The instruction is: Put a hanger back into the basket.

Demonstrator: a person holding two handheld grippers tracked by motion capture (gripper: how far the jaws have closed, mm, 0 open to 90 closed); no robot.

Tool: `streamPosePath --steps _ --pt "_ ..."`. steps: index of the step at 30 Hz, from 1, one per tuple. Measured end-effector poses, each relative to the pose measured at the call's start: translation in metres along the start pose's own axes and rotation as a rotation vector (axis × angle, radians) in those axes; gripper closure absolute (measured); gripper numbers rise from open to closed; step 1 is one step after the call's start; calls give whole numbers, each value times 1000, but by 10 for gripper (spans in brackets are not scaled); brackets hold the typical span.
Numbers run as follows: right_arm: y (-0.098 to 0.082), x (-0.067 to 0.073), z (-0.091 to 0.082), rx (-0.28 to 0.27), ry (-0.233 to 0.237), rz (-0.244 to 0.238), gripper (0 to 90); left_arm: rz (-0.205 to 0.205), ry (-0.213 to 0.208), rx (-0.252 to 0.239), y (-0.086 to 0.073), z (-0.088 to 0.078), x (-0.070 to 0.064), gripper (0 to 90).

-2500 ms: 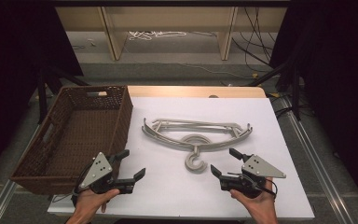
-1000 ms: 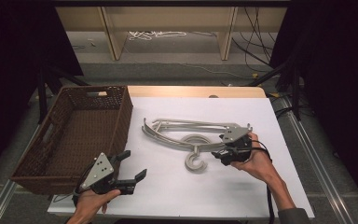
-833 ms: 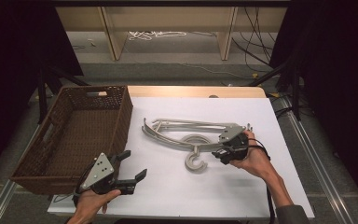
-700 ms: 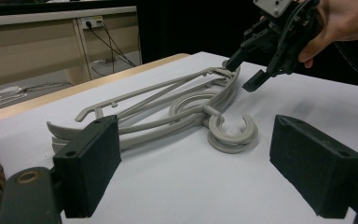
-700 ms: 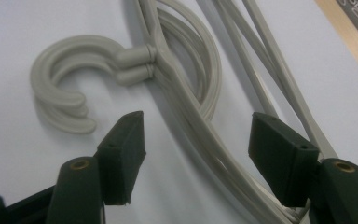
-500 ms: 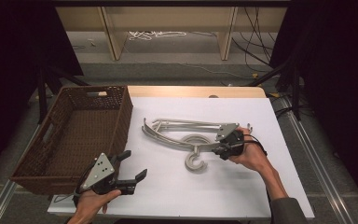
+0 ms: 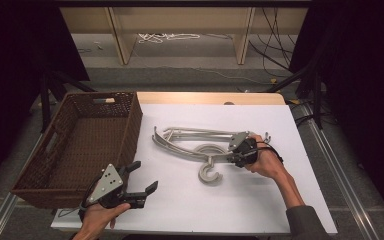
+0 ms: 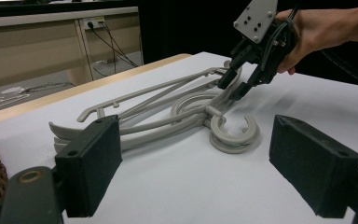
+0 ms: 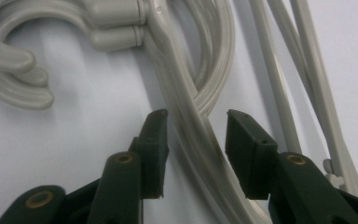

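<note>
The grey hangers [image 7: 200, 145] lie mid-table, right of the wicker basket [image 7: 55, 172]. The right gripper [image 7: 236, 152] is at their right arm; the left gripper [image 7: 142, 180] hovers near the basket's near corner.

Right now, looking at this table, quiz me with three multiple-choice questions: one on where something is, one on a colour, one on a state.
1. Where does the wicker basket stand?
A. At the table's left side
B. At the right edge
C. On top of the hangers

2. What colour are the hangers?
A. Red
B. Light grey
C. Black

3. How is the right tool placed?
A. Lifted high above the table
B. Inside the basket
C. Jaws on either side of a hanger arm, not yet pressing it

Answers:
1 A, the high view shows the basket left of the white table surface.
2 B, the hangers look pale grey in all three views.
3 C, the right gripper view shows a gap between each pad and the arm; the jaws have just been closing.
</note>
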State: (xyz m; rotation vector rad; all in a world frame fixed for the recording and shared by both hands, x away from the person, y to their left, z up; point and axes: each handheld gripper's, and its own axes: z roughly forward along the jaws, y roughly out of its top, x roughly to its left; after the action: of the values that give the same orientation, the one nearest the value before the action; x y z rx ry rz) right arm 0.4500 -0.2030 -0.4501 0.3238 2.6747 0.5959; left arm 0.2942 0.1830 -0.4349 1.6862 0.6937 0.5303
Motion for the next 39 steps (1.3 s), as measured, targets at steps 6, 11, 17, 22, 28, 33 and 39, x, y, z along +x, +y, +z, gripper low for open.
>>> streamPosePath --steps 6,11,17,22,28,33,39 --pt "1 -1 5 12 11 -35 651 -2 -4 -14 0 1 0 168" --pt "2 -3 7 18 17 -54 709 16 -7 -13 0 1 1 167" --pt "-1 -7 7 5 26 -117 759 0 -5 -14 0 1 0 167" --pt "3 -7 7 -1 37 -182 793 10 -2 -7 0 0 0 167" --pt "3 -7 6 -7 24 -249 807 12 -2 -8 1 -1 1 167" --pt "9 -5 -3 -27 9 -256 826 10 1 -9 1 -1 0 168" --pt "15 0 -12 -30 -9 -254 829 2 -1 -21 1 -1 1 172"
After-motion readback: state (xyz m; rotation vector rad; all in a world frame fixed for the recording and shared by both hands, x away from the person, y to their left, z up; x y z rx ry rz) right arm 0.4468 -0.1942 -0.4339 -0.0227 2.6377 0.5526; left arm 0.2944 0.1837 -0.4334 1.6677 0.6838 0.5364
